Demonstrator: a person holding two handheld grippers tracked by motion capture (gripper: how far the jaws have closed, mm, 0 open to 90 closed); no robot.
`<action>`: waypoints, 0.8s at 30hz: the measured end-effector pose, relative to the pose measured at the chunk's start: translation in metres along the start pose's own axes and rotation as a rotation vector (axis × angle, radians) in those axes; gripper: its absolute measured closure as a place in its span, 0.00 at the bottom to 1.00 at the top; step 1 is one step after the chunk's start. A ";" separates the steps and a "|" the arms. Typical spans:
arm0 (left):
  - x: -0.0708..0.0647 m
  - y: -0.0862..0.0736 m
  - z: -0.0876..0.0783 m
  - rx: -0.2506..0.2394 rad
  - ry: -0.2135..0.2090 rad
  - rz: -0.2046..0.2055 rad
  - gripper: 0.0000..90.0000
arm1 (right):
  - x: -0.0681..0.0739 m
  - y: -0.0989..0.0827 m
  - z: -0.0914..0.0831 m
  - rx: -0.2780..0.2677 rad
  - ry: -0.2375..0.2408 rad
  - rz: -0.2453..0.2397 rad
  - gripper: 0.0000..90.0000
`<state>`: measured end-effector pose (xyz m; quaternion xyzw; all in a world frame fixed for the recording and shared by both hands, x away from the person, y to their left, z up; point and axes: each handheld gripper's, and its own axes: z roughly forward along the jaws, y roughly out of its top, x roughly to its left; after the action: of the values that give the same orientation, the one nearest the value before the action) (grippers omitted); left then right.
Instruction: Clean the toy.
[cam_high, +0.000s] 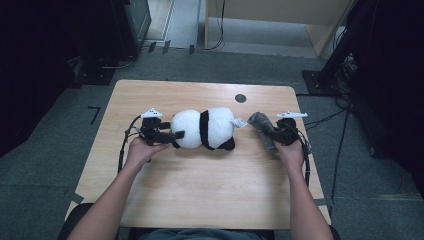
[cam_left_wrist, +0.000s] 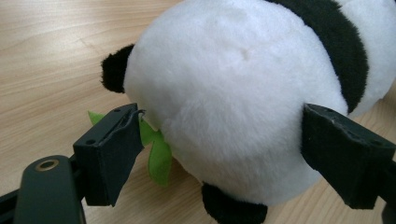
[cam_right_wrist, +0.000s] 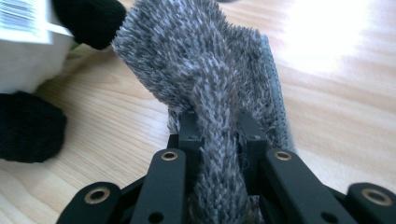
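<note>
With its jaws spread around the head, the left gripper brackets the white-and-black plush panda toy at frame centre on the light wooden table. Right of centre, the right gripper pinches a grey knitted fabric piece. Likely dressing step; next, probably steady panda, bring knit over.
</note>
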<state>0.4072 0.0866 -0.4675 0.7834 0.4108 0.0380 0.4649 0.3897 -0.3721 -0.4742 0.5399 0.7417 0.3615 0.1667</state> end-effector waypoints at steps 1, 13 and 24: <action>-0.001 0.001 -0.001 -0.003 0.003 0.004 0.18 | 0.003 0.002 -0.001 -0.001 0.003 -0.012 0.86; -0.014 0.012 0.007 -0.011 0.054 0.055 0.14 | 0.034 0.028 -0.019 -0.082 0.054 -0.081 0.86; -0.002 0.000 0.013 0.029 -0.018 0.063 0.09 | 0.068 0.055 -0.041 -0.097 0.109 -0.154 0.86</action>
<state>0.4112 0.0762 -0.4738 0.8029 0.3821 0.0396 0.4557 0.3765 -0.3152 -0.3973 0.4521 0.7705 0.4119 0.1796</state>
